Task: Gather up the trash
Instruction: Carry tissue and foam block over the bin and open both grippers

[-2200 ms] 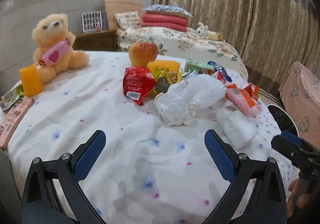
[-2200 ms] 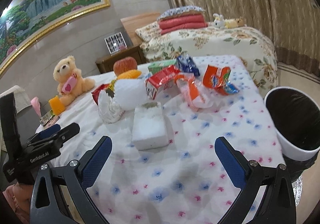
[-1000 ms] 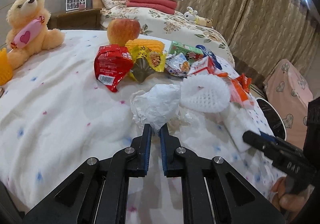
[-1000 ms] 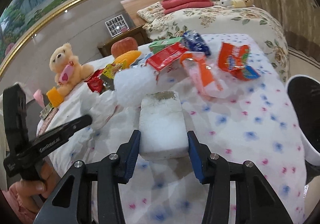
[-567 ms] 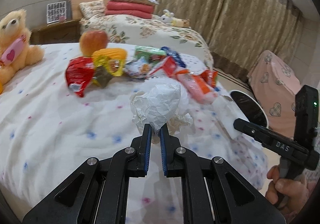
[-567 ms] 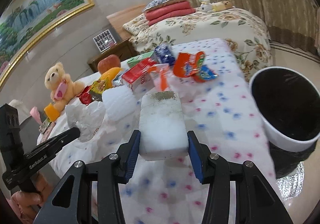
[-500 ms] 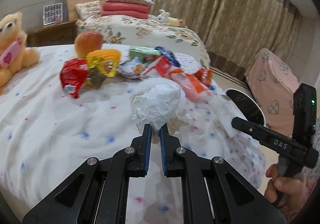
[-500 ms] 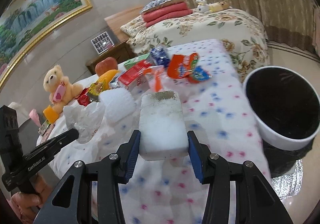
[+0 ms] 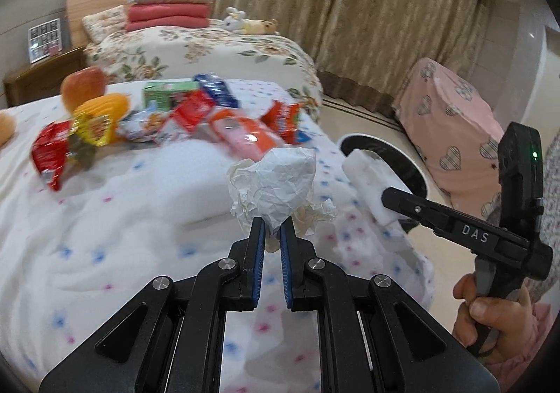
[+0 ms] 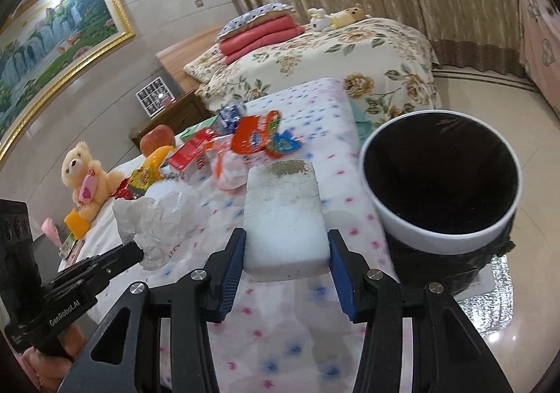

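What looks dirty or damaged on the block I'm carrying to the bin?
The white foam block in the right gripper has a brownish, speckled far end, which looks soiled. No break is visible. The bin stands upright.

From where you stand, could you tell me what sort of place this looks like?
Most likely a bedroom: a bed with a floral quilt and stacked pillows, floor-length beige curtains, and a wooden bedside cabinet.
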`<state>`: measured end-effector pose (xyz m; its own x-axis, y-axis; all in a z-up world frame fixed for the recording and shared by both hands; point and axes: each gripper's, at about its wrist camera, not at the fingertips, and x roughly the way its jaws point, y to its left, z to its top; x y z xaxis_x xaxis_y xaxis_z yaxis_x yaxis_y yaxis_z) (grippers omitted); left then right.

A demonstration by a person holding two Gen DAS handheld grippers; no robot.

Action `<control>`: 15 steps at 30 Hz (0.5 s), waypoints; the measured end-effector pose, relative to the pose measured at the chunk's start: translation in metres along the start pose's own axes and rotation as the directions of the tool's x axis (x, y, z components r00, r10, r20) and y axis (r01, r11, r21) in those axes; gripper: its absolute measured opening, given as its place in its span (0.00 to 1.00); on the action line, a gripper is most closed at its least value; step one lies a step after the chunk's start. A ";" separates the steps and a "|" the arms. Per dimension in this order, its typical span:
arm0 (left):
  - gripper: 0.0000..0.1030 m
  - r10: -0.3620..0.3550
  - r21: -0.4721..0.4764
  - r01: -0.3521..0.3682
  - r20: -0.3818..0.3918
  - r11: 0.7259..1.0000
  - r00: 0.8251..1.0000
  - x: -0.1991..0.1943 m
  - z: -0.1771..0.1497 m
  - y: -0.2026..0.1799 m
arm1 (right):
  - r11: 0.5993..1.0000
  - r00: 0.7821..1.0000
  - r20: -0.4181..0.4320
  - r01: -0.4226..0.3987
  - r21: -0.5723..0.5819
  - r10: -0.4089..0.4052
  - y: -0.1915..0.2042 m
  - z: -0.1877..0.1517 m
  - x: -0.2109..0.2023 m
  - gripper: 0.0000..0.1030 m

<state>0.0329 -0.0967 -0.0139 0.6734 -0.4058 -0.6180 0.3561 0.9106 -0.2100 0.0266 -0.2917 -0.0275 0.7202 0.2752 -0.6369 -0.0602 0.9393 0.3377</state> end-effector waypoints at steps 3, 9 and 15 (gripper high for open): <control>0.08 -0.023 0.022 0.023 -0.013 0.999 1.000 0.011 0.004 -0.014 | 1.000 1.000 0.007 0.014 0.019 -0.014 -0.012 0.002 -0.005 0.46; 0.08 -0.043 0.045 0.045 -0.035 0.998 0.998 0.029 0.012 -0.033 | 0.997 0.999 0.020 0.044 0.057 -0.045 -0.034 0.005 -0.012 0.46; 0.08 -0.063 0.055 0.066 -0.059 0.996 0.996 0.045 0.018 -0.047 | 0.994 0.997 0.031 0.070 0.089 -0.073 -0.054 0.011 -0.017 0.46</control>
<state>0.0582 -0.1589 -0.0180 0.6101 -0.4568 -0.6474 0.4347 0.8761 -0.2086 0.0251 -0.3491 -0.0276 0.7440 0.1989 -0.6379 0.0526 0.9343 0.3526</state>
